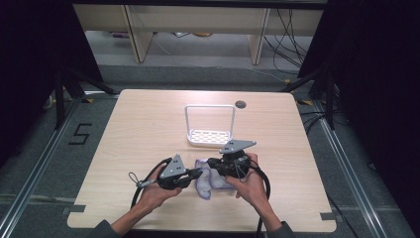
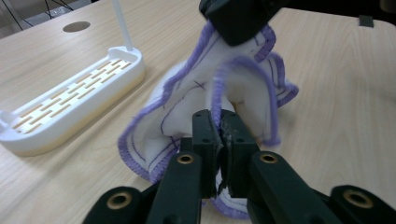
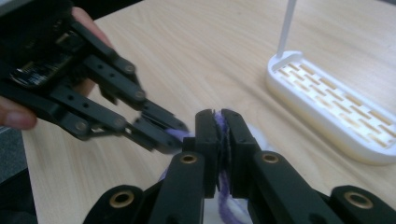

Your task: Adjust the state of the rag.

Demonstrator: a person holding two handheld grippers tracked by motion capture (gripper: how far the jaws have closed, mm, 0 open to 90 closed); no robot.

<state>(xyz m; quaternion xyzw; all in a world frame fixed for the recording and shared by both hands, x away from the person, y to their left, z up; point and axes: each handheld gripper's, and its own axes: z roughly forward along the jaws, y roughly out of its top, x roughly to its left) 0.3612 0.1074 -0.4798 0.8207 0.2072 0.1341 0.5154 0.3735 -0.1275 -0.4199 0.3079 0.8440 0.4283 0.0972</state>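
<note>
Between both hands, near desk [image 1: 148, 129] front: white purple-edged cloth [image 1: 210, 182].
Left hand-held gripper [image 2: 219, 135] pinches its lower edge; right hand-held gripper [image 3: 220, 135] pinches its top; cloth spans left–right, white rack [image 1: 210, 135] behind.

Black linkage grippers with brass pivots, grey three-cornered plates, black trailing cables, dark sleeves.

cloth [image 3: 233, 205] mostly hidden behind right gripper [image 3: 220, 140], rack [image 3: 336, 107] handle cut off

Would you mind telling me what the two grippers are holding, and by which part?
Both hold the white cloth with purple trim. The left gripper pinches a purple-stitched edge fold; the right gripper pinches another bit of the hem.
</note>
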